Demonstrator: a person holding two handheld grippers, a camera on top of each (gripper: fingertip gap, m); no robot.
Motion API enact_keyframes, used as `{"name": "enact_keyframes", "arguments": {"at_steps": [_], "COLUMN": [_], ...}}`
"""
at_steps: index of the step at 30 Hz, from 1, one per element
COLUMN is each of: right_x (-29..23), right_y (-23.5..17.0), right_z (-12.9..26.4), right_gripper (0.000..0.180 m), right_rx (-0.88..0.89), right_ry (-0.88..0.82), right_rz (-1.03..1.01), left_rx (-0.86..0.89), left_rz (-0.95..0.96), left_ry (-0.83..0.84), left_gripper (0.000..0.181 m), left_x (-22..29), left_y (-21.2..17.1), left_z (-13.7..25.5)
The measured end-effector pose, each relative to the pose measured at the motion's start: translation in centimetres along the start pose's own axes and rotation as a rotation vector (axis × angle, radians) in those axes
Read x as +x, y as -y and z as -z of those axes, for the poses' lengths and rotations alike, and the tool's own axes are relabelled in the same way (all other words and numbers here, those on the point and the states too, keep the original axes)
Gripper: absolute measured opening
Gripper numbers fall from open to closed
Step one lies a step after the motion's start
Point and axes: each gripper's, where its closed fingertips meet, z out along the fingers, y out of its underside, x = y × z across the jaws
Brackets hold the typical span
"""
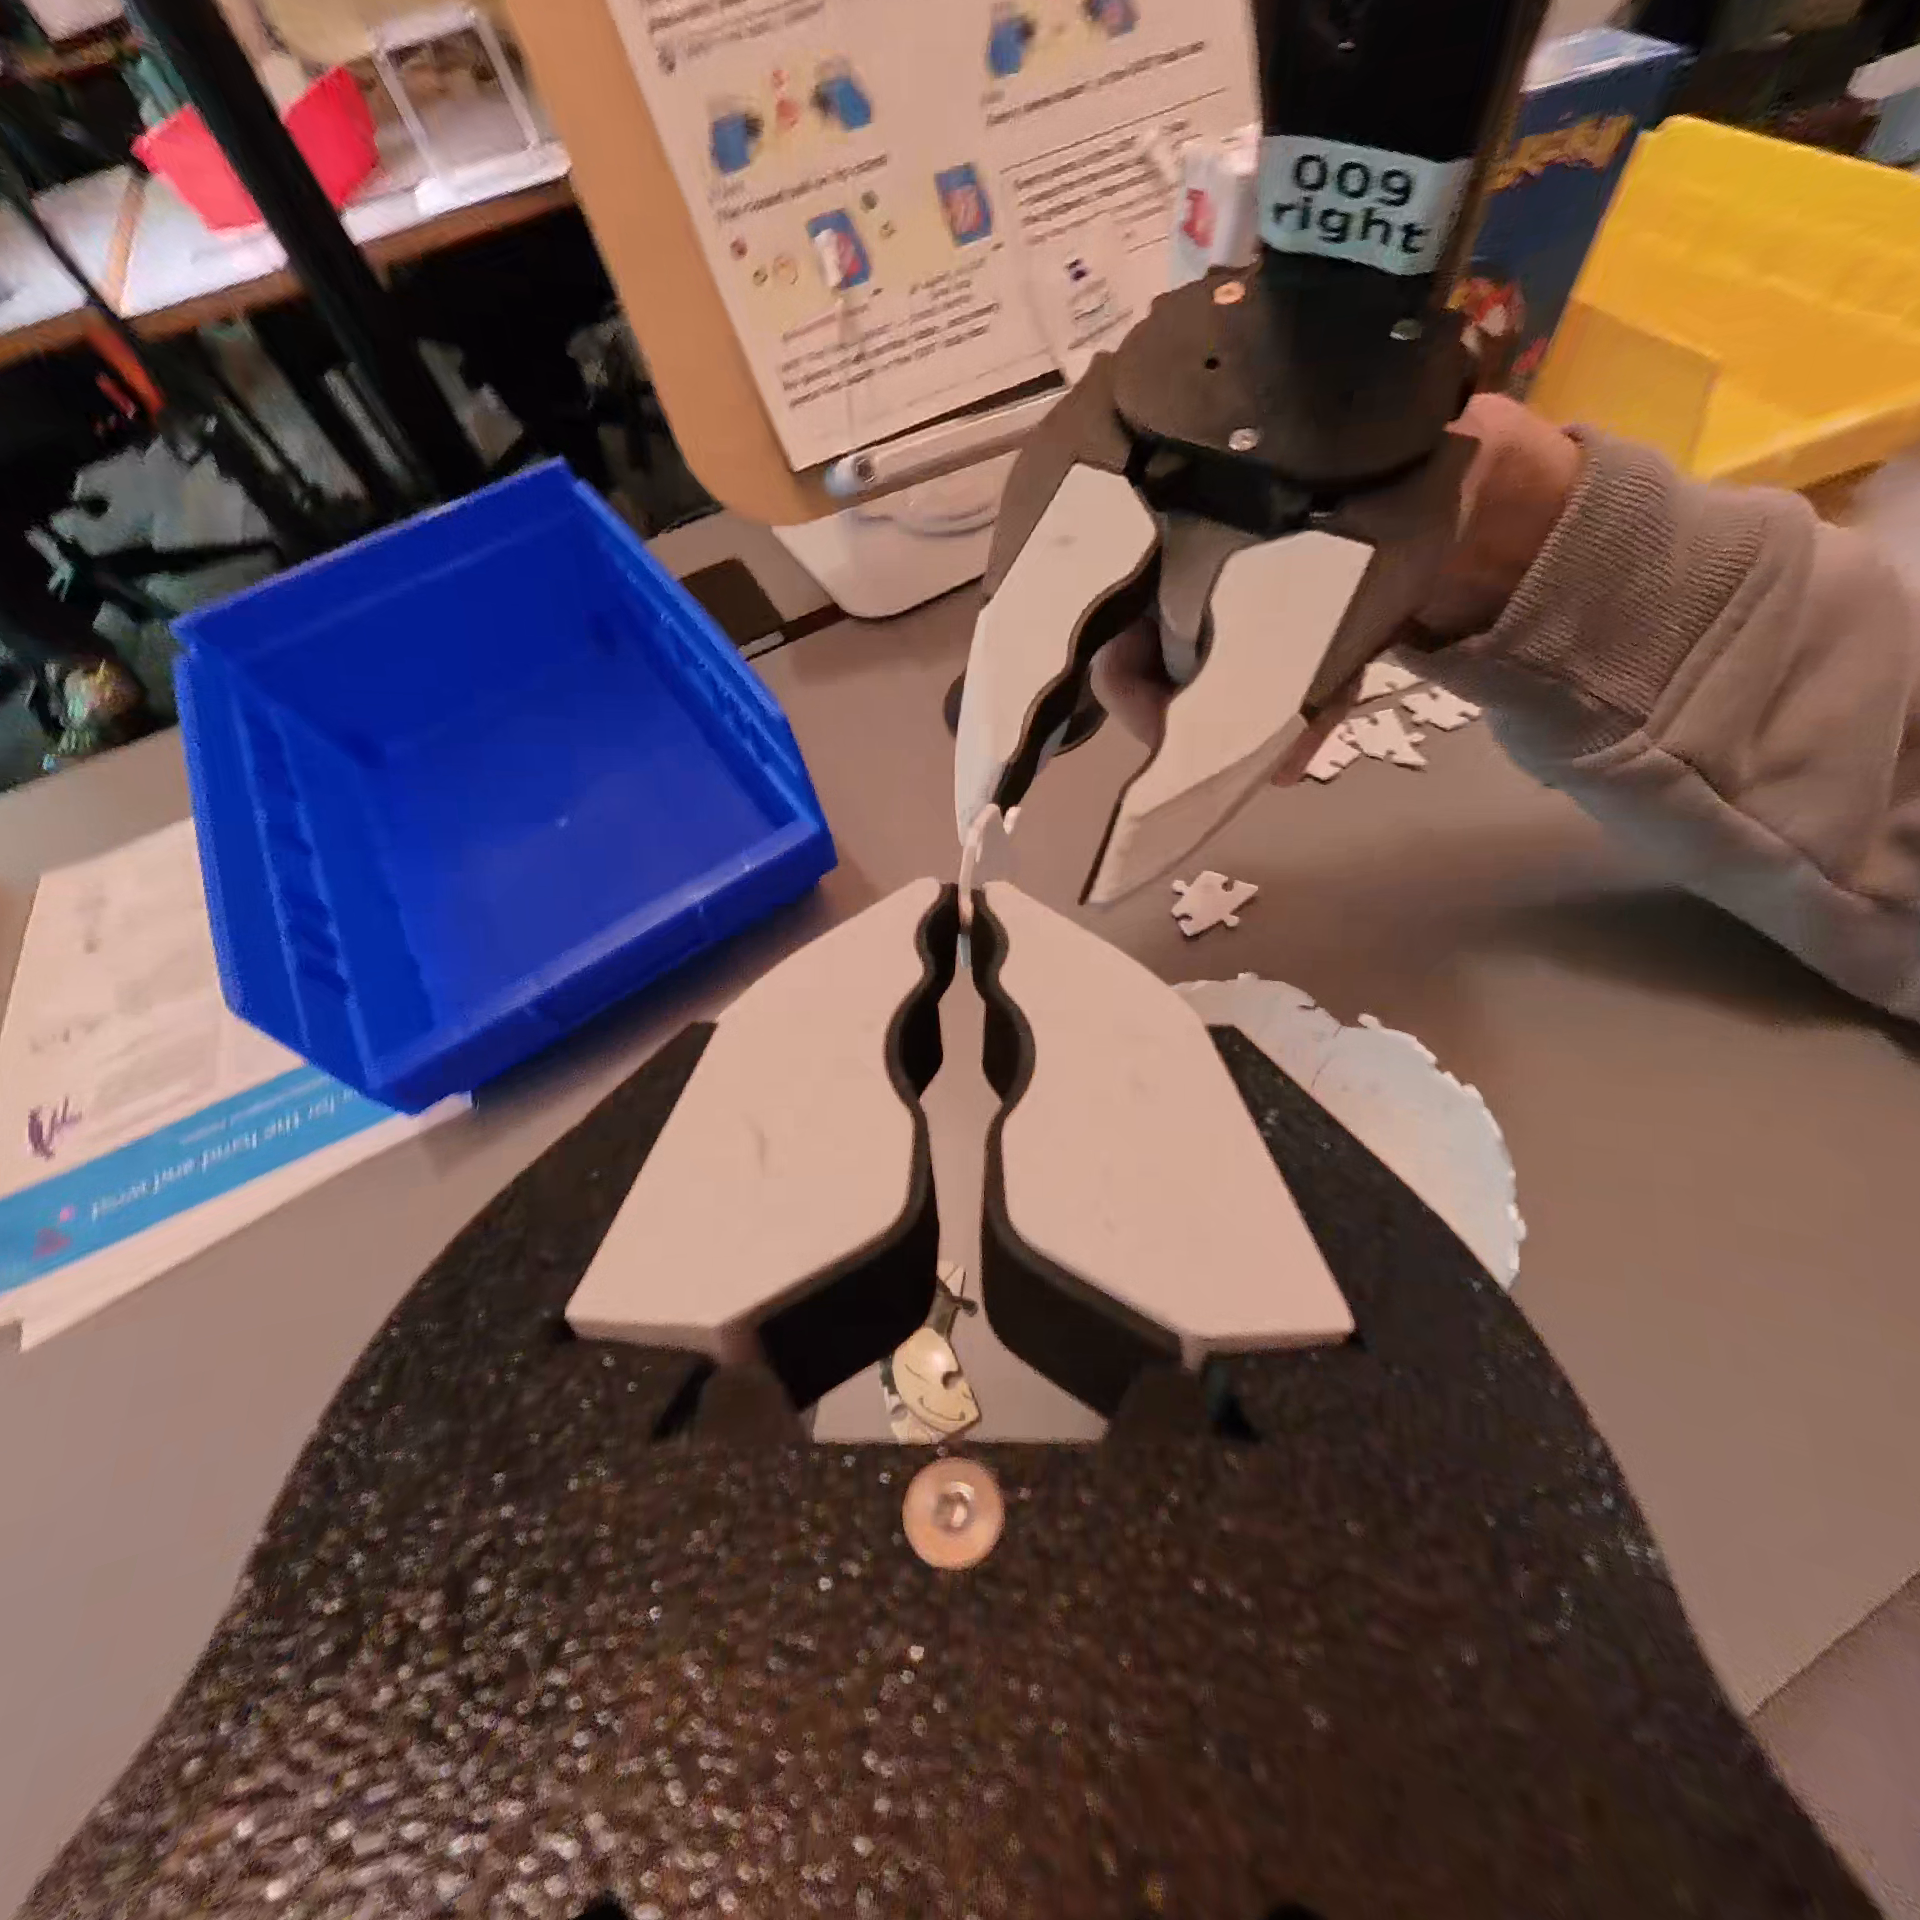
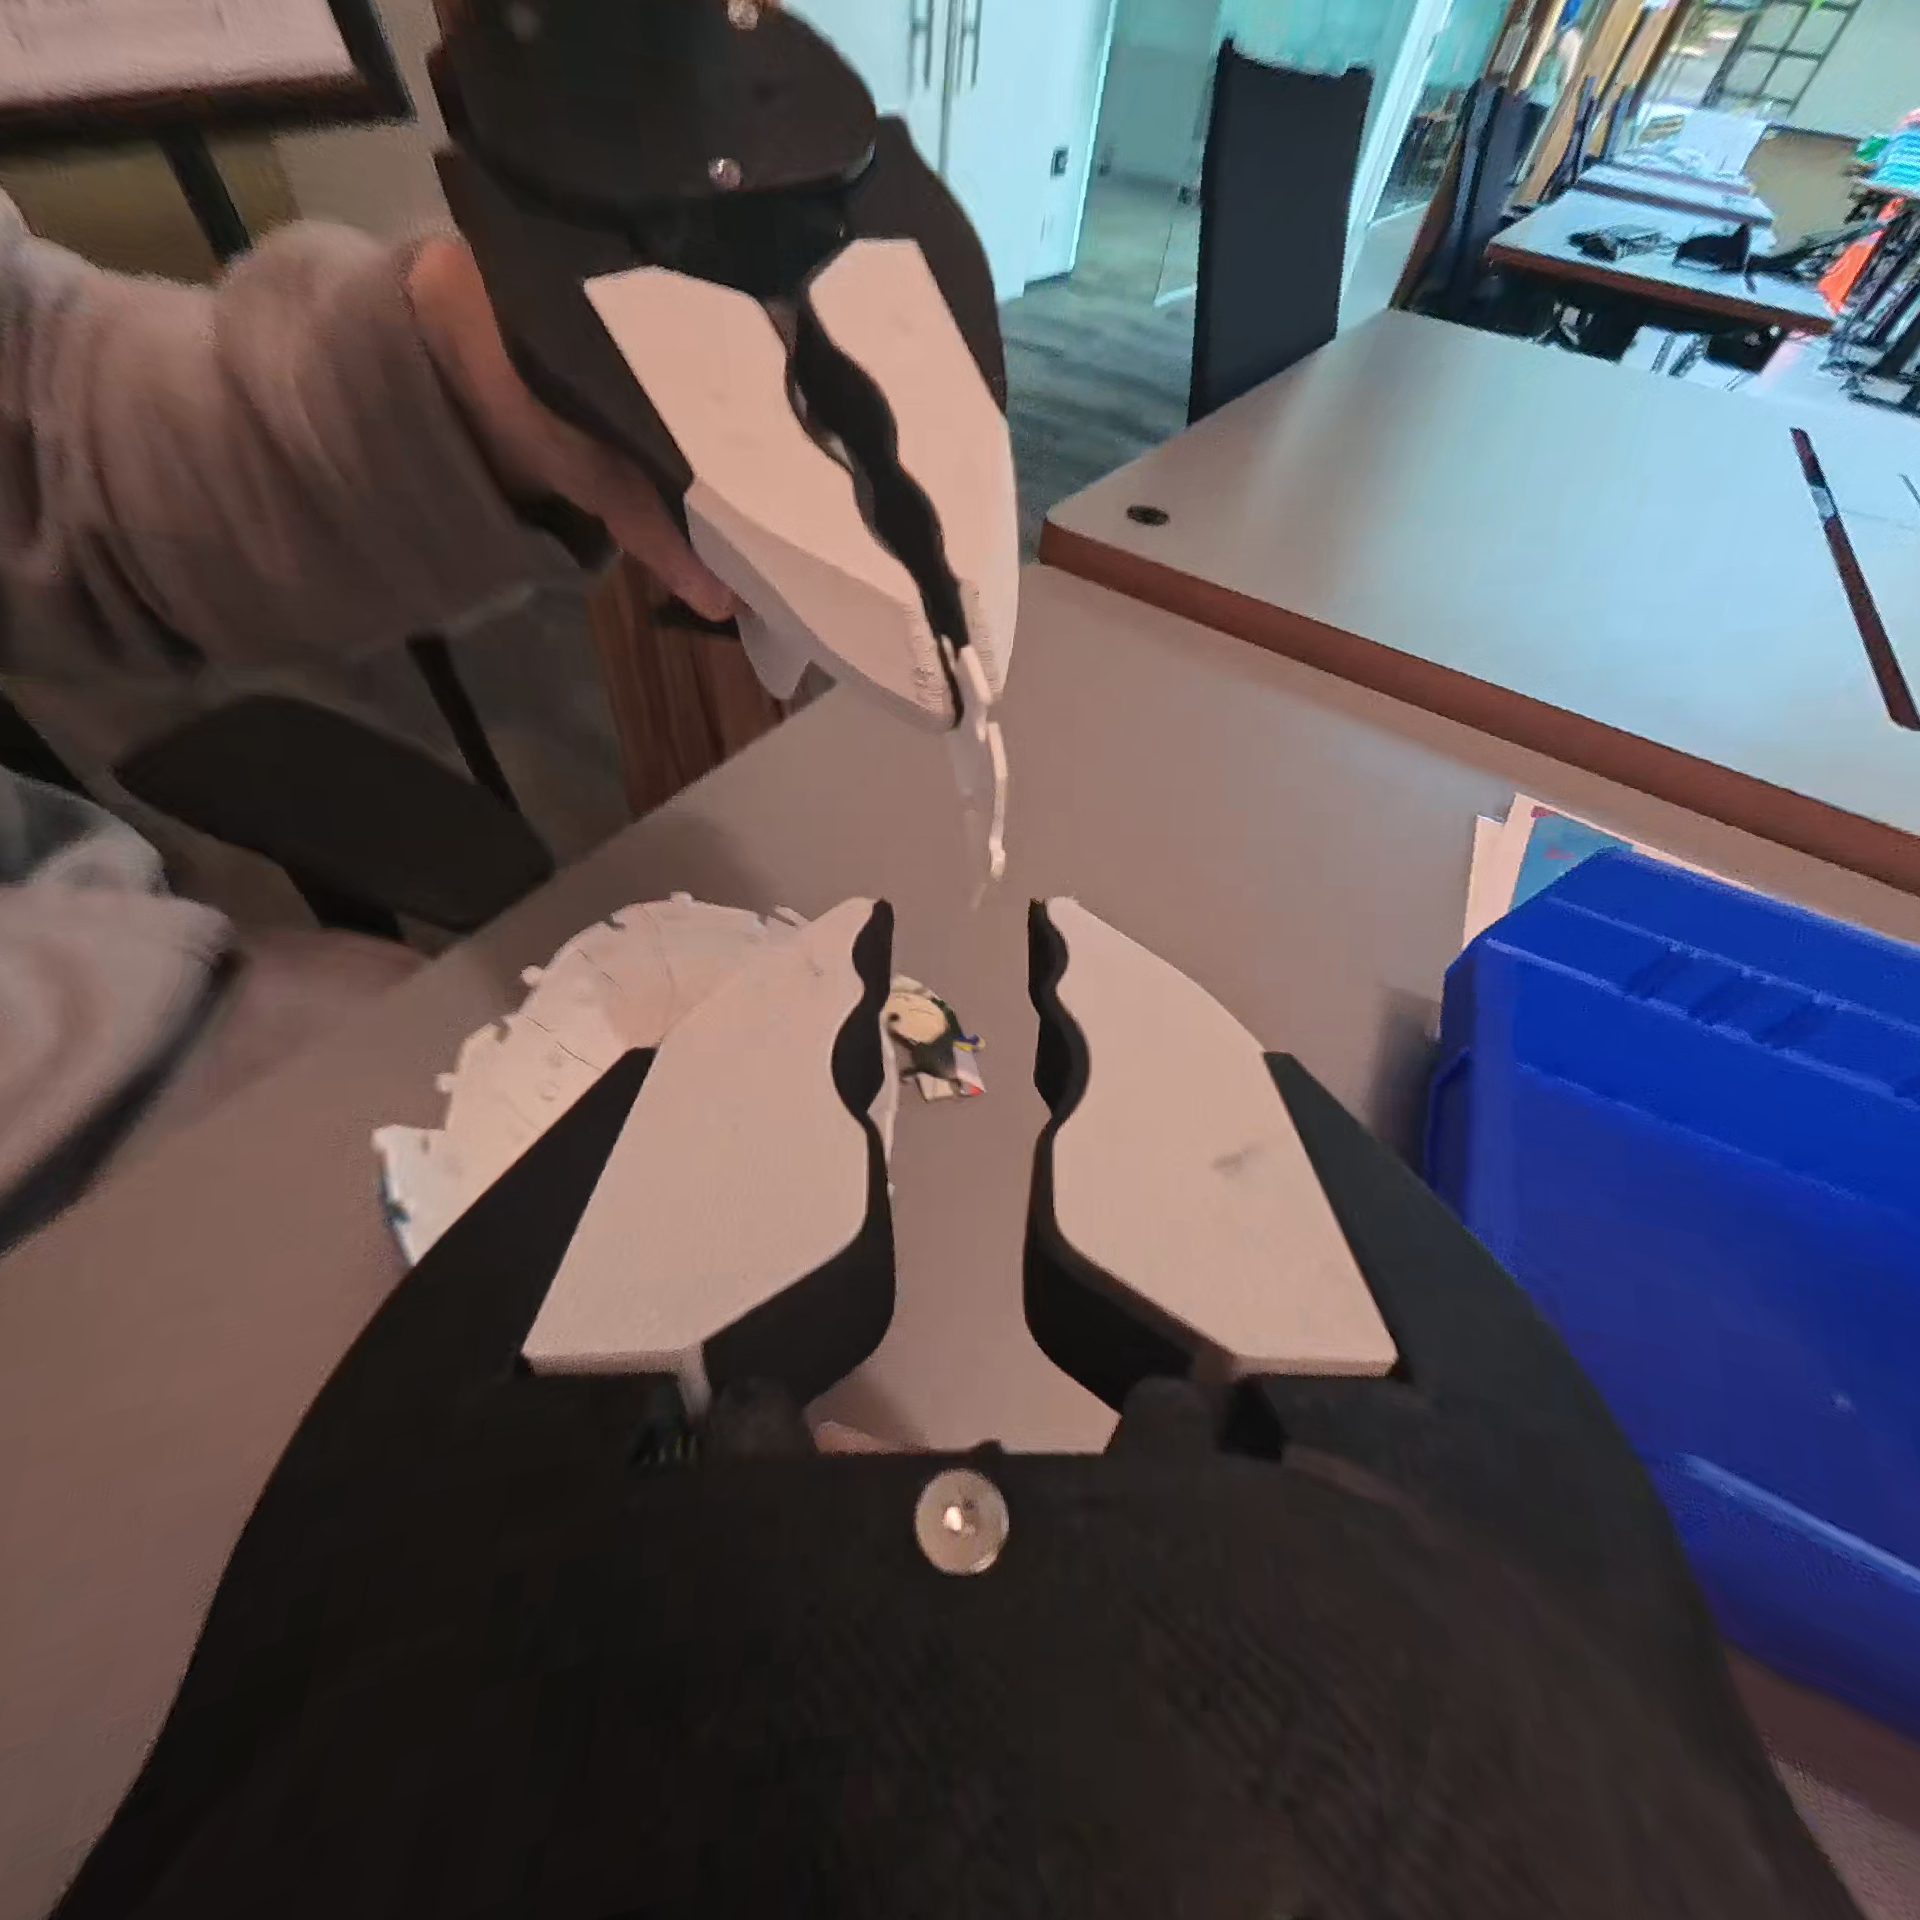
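Puzzle pieces point(image 1: 975, 868), a short joined white strip, hang in the air over the grey table point(image 1: 1558, 1039), pinched at your left gripper point(image 1: 966, 899) tips, which are closed tight on them. To the left sits the blue bin point(image 1: 499, 790). Your right gripper point(image 2: 961, 914) has its jaws parted and empty, its tips just beside the strip's free end. Below lies a joined white puzzle section point(image 2: 582, 1018).

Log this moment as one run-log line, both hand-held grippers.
left hand-held gripper: shut on puzzle piece | right hand-held gripper: open, empty, facing piece | blue bin: on table
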Motion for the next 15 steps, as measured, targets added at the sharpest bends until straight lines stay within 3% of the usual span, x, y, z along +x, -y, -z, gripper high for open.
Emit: {"name": "enact_keyframes", "arguments": {"at_steps": [7,15], "right_x": [-1.3,-2.6], "right_y": [1.4,0.1], "right_z": [0.9,1.6], "right_gripper": [0.003,0.002], "right_rx": [0.135,0.001], "right_ry": [-0.134,-0.290], "right_rz": [-0.024,0.081], "left_rx": [0.035,-0.090], "left_rz": [-0.069,-0.222], "left_ry": [-0.091,-0.187], "left_gripper": [0.002,0.009], "left_x": [2.2,3.6], "left_y": [0.2,-0.7], "left_z": [-0.3,-0.5]}}
